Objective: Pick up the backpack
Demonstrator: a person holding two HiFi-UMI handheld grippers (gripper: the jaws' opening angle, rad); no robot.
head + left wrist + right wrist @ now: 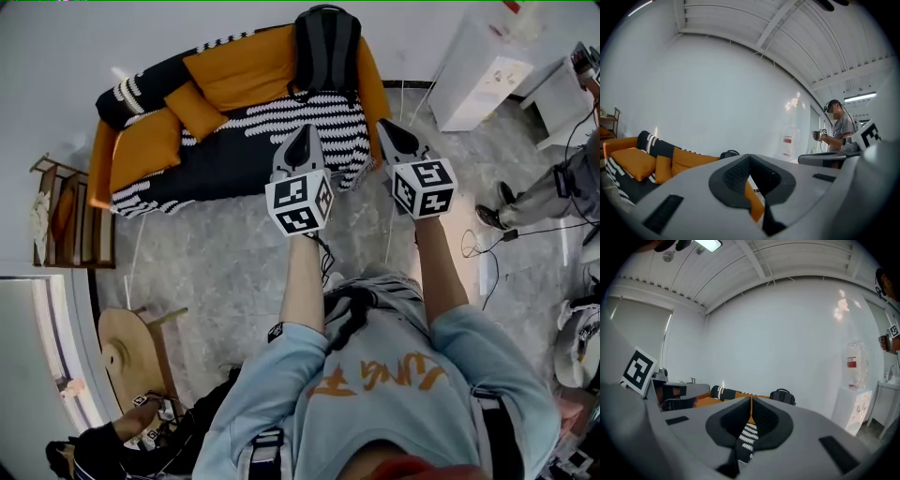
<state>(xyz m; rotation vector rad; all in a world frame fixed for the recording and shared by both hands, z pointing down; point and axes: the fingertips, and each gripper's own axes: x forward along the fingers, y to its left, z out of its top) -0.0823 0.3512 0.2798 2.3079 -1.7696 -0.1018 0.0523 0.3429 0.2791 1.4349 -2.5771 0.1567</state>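
Note:
A black backpack (pixel 326 47) stands upright against the back of an orange sofa (pixel 244 70), at its right end. In the left gripper view the backpack (pixel 729 153) peeks over my jaws; in the right gripper view the backpack (pixel 783 396) shows beyond them. My left gripper (pixel 302 146) and right gripper (pixel 394 139) are held side by side in front of the sofa's seat, short of the backpack. Both are shut with nothing between the jaws, as seen at the left gripper (pixel 750 161) and the right gripper (pixel 751 404).
A black-and-white patterned throw (pixel 309 122) and orange cushions (pixel 195 110) cover the sofa. A white cabinet (pixel 478 70) stands to the right, a wooden rack (pixel 70 211) to the left. A person's legs (pixel 534 197) and cables (pixel 487 246) are at the right, a second person (pixel 836 129) stands beyond.

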